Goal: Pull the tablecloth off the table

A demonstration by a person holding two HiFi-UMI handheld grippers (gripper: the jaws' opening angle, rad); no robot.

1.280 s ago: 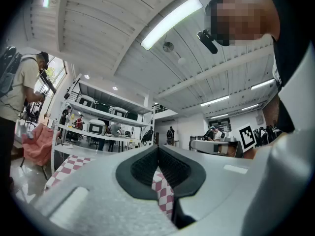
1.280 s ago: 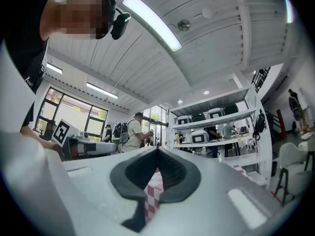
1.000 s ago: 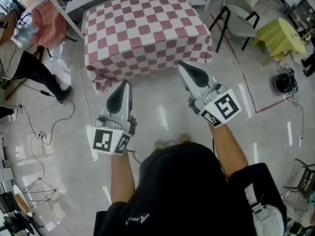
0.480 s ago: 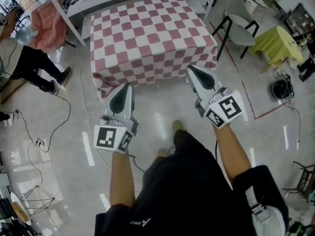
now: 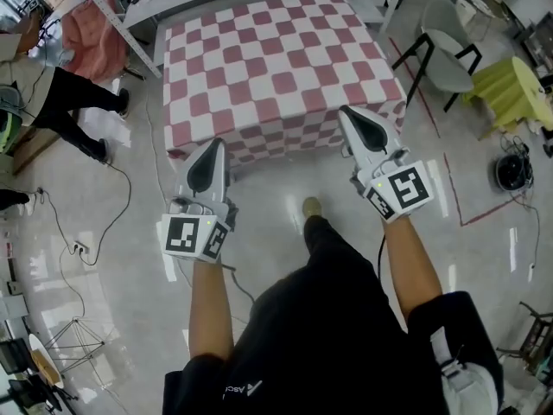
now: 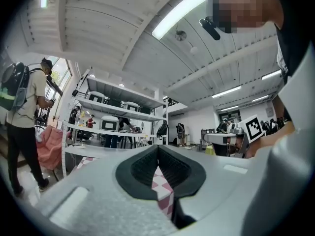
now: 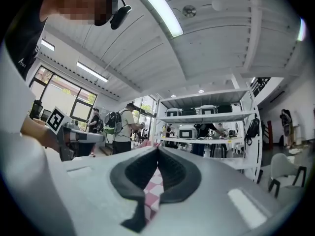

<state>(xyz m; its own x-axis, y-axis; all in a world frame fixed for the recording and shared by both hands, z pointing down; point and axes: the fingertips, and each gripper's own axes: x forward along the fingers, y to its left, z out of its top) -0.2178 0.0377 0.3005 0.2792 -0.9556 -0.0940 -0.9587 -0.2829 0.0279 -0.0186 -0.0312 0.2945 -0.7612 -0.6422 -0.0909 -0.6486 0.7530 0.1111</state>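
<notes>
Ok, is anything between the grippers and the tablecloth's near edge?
Nothing visible does. Only bare floor lies between the shut left gripper and right gripper and the tablecloth's near hanging edge; the chair stands off to the right.

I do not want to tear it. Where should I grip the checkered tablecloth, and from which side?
Take the skirt of the checkered tablecloth that hangs on the side facing the person, one grip near each front corner, coming in level. It hangs free there, so jaws can pinch it. The left hand-held gripper and right hand-held gripper are shut; open them first.
</notes>
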